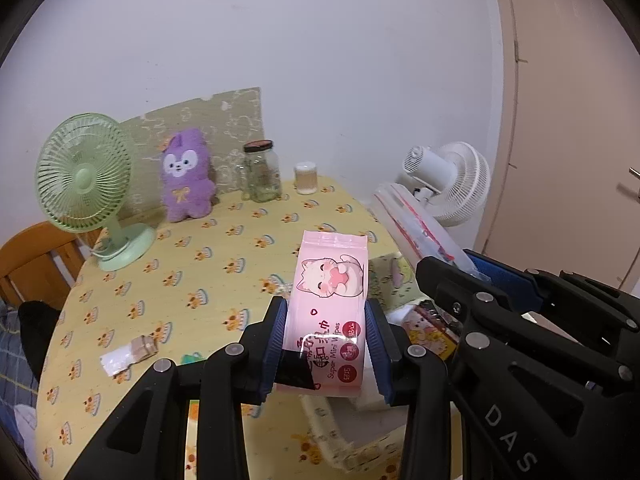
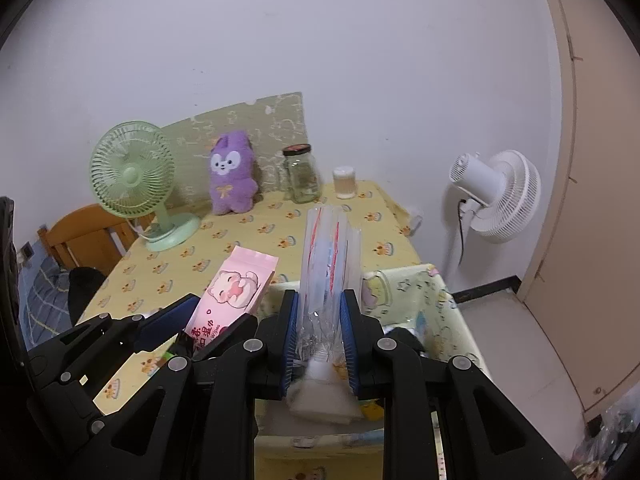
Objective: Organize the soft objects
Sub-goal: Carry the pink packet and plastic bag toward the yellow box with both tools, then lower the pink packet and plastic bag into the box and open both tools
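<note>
From the left wrist camera, the left gripper point(image 1: 326, 344) was clamped on 1 pink wipes pack point(image 1: 328, 304), which stuck up between its 2 blue pads. The pack was held up over the yellow tablecloth point(image 1: 200, 264). At the far side of the table stood 1 green fan point(image 1: 86, 184), 1 purple plush toy point(image 1: 186, 176), 1 glass jar point(image 1: 261, 172) and 1 small cup point(image 1: 306, 178). 1 small paper scrap point(image 1: 128, 354) lay near the front edge. The right gripper point(image 1: 456, 280) crossed the right side and hid part of a fabric bin point(image 1: 384, 276).

From the right wrist camera, the right gripper point(image 2: 320, 336) was squeezed tight on 1 clear plastic bag point(image 2: 328, 256) with red stripes. The bag stood upright over the fabric bin point(image 2: 424, 292). 1 white fan point(image 2: 496, 196) stood by the wall, off the table. The pink pack point(image 2: 232, 292) leaned just to the left.
</note>
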